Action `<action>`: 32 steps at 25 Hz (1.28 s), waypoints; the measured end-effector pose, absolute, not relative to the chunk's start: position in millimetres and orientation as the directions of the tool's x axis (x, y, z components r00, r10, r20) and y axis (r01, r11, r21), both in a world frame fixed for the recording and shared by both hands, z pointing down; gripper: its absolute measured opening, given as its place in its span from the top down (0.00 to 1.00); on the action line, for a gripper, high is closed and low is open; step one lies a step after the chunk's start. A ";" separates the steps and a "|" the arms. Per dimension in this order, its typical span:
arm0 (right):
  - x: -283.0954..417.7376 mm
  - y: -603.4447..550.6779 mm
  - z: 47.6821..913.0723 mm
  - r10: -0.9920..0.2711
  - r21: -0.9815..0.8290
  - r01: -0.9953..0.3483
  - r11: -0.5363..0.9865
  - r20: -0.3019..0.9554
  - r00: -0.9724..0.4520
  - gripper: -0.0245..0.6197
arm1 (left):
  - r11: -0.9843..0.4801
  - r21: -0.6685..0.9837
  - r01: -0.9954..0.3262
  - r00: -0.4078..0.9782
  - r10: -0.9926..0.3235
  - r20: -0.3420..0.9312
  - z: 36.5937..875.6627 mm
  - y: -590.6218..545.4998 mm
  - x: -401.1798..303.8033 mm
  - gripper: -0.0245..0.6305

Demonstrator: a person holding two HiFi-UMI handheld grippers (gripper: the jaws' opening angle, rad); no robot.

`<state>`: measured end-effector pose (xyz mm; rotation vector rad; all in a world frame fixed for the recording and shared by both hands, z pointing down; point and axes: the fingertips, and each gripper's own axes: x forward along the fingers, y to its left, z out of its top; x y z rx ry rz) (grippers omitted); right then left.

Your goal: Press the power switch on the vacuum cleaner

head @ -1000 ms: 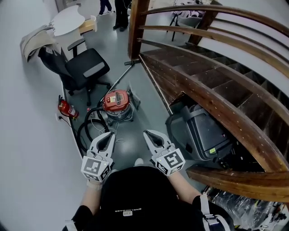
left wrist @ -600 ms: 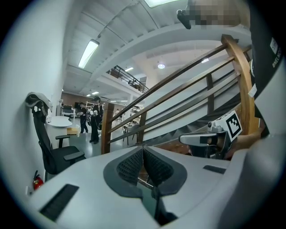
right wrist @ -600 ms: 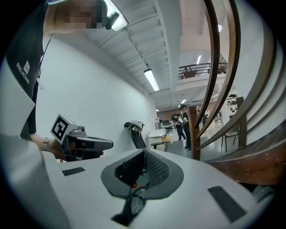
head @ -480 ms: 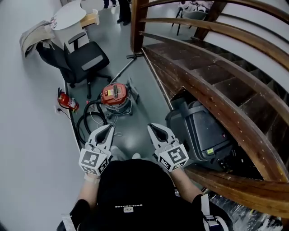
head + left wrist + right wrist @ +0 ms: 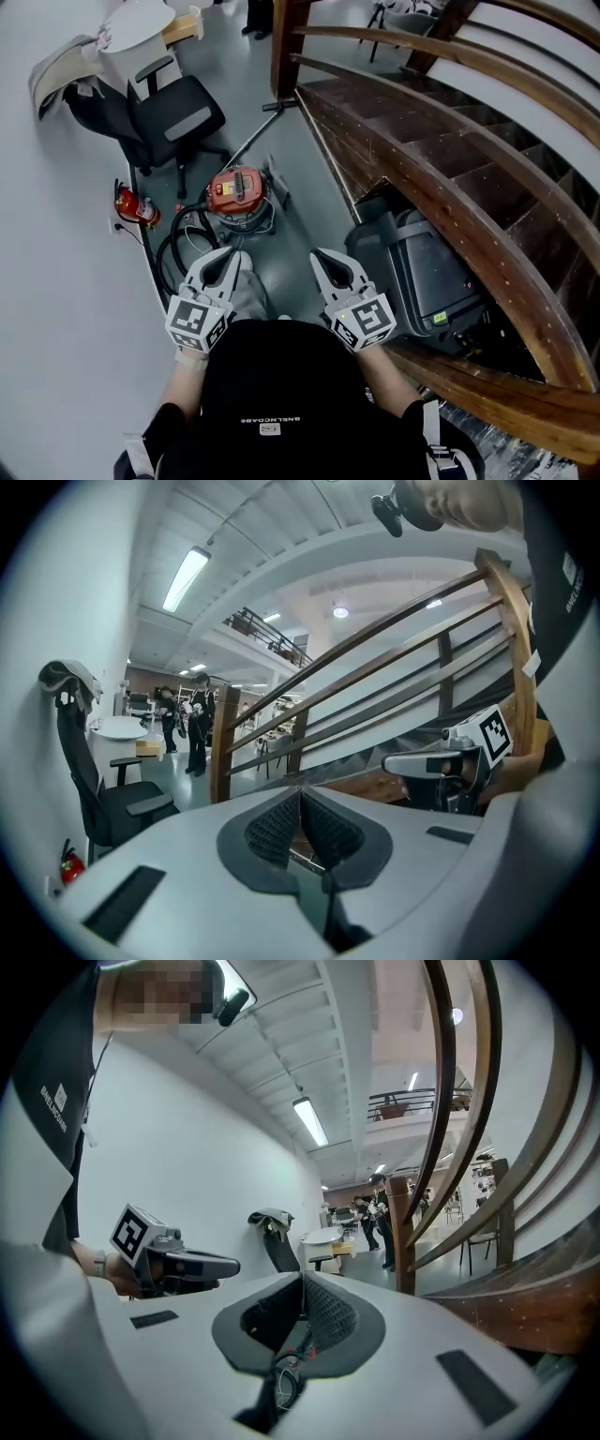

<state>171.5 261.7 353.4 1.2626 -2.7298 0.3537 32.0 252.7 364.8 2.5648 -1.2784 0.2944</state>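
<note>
The vacuum cleaner (image 5: 236,193), a steel drum with a red top, stands on the grey floor ahead of me. Its black hose (image 5: 180,251) coils at its left, and its wand (image 5: 255,137) runs away toward the stair post. My left gripper (image 5: 228,256) is held in the air short of the drum, its jaws shut with nothing between them. To its right my right gripper (image 5: 327,258) is level with it and also shut and empty. In the left gripper view the pads (image 5: 281,825) meet; in the right gripper view the pads (image 5: 323,1314) touch too.
A black office chair (image 5: 176,118) and a red fire extinguisher (image 5: 135,208) stand by the white wall on the left. A wooden staircase (image 5: 441,159) rises on the right with a dark bin (image 5: 412,272) under it. A round white table (image 5: 131,28) stands beyond.
I have moved forward; the vacuum cleaner now lies closer to both grippers. Both grippers stay shut and side by side.
</note>
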 end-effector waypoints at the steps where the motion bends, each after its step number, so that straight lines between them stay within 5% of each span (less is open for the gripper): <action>1: 167.3 251.3 354.2 -0.737 -0.162 -0.765 0.623 0.205 -0.644 0.92 | -0.582 0.144 -0.800 0.596 -0.747 0.296 366.9 241.7 27.9 0.94; 20: 47.2 33.8 372.1 -0.727 -0.144 -0.785 0.603 0.307 -0.615 0.92 | -0.609 0.204 -0.767 0.637 -0.684 0.355 406.1 30.4 -91.9 0.94; 32: -1.5 -20.2 404.8 -0.601 -0.167 -0.720 0.673 0.444 -0.665 0.92 | -0.604 0.251 -0.756 0.649 -0.639 0.413 439.6 -24.2 -113.0 0.94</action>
